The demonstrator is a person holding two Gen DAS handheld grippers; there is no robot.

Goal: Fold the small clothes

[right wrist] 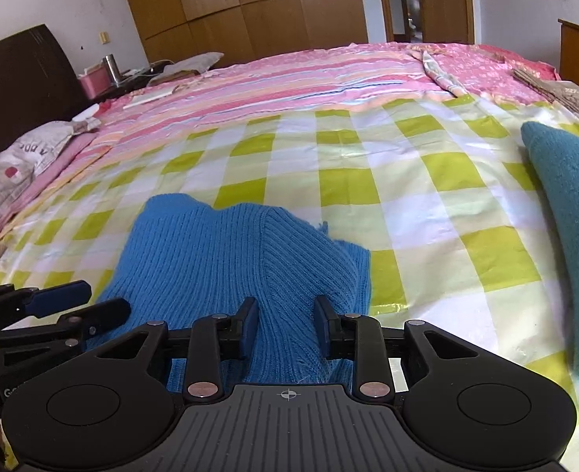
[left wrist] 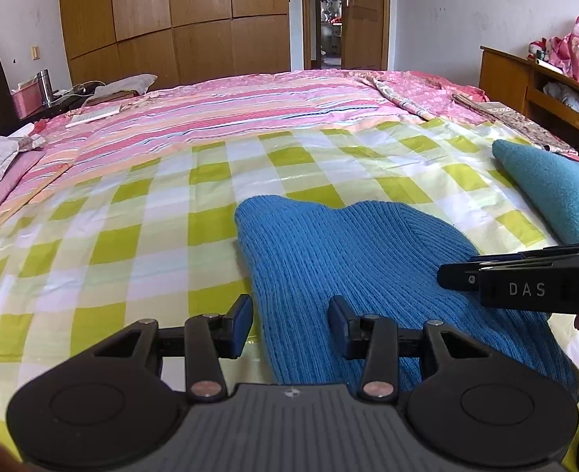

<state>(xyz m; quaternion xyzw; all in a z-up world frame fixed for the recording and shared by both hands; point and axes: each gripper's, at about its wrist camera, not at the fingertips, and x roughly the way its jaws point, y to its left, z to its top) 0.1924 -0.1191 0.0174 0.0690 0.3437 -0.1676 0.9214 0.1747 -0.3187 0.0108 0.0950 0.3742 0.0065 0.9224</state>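
Observation:
A bright blue ribbed knit garment [left wrist: 348, 251] lies bunched on the green-and-white checked sheet [left wrist: 132, 216]. My left gripper [left wrist: 291, 324] is open, low over the garment's near left edge, its fingers straddling that edge. My right gripper [right wrist: 287, 324] is open over the garment's [right wrist: 230, 251] near right part, with knit between its fingers. In the left wrist view the right gripper [left wrist: 458, 275] enters from the right above the garment. In the right wrist view the left gripper [right wrist: 92, 303] shows at the left edge. A teal folded cloth [left wrist: 556, 188] lies to the right and also shows in the right wrist view [right wrist: 568, 196].
The checked sheet covers the near part of a bed with pink striped bedding [left wrist: 250, 106]. A pillow [right wrist: 26, 153] lies at the left. A wooden shelf unit [left wrist: 525, 74] stands at the right, wardrobes [left wrist: 171, 11] and an open door [left wrist: 364, 11] at the back.

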